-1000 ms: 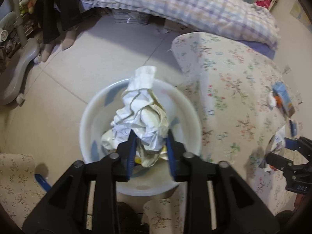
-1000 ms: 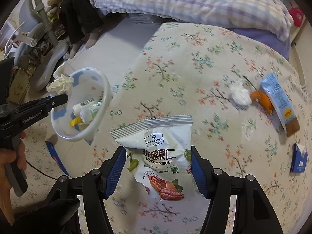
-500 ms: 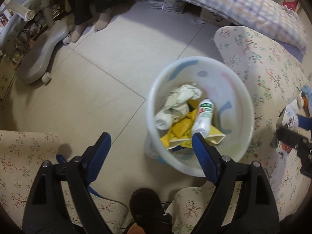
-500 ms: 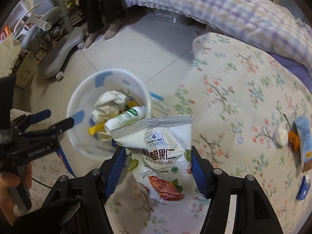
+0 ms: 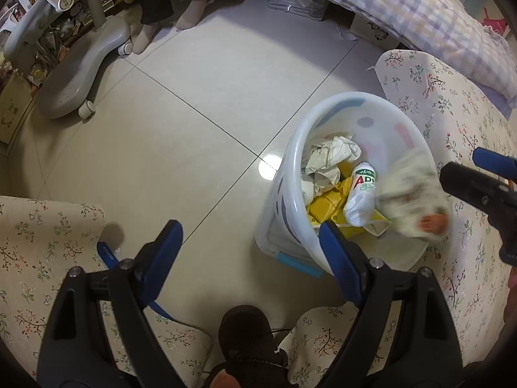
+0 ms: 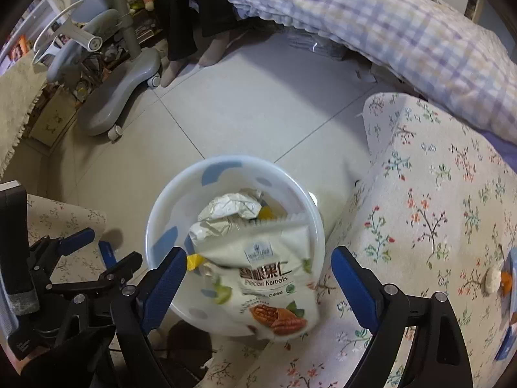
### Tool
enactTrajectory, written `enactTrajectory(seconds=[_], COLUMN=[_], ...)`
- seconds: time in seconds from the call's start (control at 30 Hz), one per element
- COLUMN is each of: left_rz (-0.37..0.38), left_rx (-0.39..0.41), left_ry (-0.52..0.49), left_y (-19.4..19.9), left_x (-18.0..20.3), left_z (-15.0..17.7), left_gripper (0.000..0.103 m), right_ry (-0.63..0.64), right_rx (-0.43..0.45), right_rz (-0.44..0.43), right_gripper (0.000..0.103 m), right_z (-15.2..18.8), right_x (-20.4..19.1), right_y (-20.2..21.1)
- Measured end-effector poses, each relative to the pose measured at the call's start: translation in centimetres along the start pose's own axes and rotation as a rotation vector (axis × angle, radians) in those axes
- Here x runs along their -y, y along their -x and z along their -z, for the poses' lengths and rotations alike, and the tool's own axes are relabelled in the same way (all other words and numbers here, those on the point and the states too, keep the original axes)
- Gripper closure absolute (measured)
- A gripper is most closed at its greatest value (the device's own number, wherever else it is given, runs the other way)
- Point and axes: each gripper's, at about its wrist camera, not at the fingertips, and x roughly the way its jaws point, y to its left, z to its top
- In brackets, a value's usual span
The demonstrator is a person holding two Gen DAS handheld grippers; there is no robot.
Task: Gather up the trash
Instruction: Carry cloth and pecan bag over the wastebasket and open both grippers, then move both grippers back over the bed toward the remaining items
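A white plastic bin (image 5: 290,174) (image 6: 155,220) stands on the tiled floor beside the flowered table. In it lie crumpled paper (image 5: 329,158), a white bottle (image 5: 360,194) and a yellow wrapper (image 5: 326,207). My right gripper (image 6: 258,262) (image 5: 465,168) hangs over the bin and its jaws are opening. The pecan kernel bag (image 6: 268,274) (image 5: 410,200) is blurred between them, clear of both pads, over the bin's near rim. My left gripper (image 5: 250,252) (image 6: 111,247) stands wide open to the bin's left, above the floor, with nothing in it.
The flowered tablecloth (image 6: 436,226) fills the right; a tissue wad with orange peel (image 6: 492,283) and a blue carton (image 6: 512,274) lie at its far right edge. A checked quilt (image 6: 387,22), a grey chair base (image 6: 122,97) and a person's socked feet (image 6: 194,58) lie beyond.
My left gripper let go of the crumpled paper, which now lies in the bin, opened wide and drew off to the left. My right gripper carried the pecan bag from the table over the bin and opened.
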Motion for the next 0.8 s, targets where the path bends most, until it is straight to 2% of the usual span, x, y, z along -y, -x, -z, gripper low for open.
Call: enactTrajectory(seconds=[0.47,0.8], left_rz=[0.022,0.037], left_rx=[-0.006,-0.002], left_ry=[-0.004,-0.048], left_y=[0.3,0.8], left_x=[0.5,3.3], left_z=[0.1,-0.2], left_gripper=[0.016,0.016], right_ry=[-0.026,-0.058], right_rx=[-0.012,-0.032], right_rz=[0.022,0.054], right_gripper=[0.006,0.006], right_z=[0.6,2.5], right_x=[1.8,5.0], right_y=[0.7,2.2])
